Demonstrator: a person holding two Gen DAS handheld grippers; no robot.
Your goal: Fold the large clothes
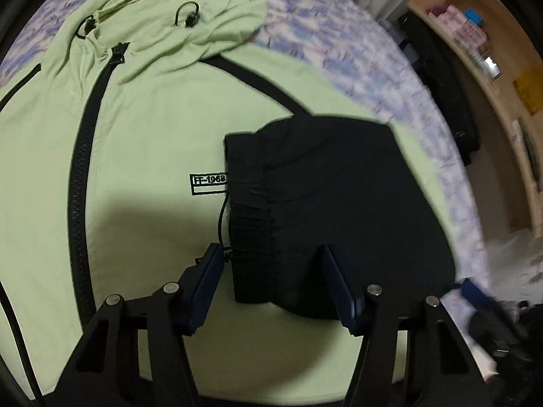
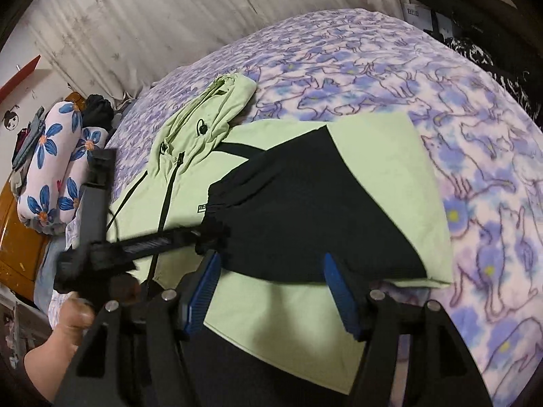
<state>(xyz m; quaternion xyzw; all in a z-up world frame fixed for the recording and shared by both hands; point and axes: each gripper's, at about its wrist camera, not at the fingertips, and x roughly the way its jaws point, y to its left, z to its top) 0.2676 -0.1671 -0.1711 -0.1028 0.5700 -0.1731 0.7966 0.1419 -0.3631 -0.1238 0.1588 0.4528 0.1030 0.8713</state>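
Observation:
A light green hooded jacket (image 1: 146,135) with a black zip lies flat on the bed, hood at the far end. Its black sleeve (image 1: 325,203) is folded across the chest, the cuff by the "FF-1968" label. My left gripper (image 1: 271,264) is open just above the sleeve's cuff end, holding nothing. In the right wrist view the jacket (image 2: 390,176) and the folded sleeve (image 2: 305,210) lie ahead. My right gripper (image 2: 271,268) is open over the sleeve's near edge, empty. The left gripper's body (image 2: 101,244) shows at the left.
The bed has a purple and white cat-print blanket (image 2: 475,135). Flower-print pillows (image 2: 54,169) lie at the left by a wooden headboard. A curtain hangs behind. Wooden shelves (image 1: 502,68) and dark items stand to the right of the bed.

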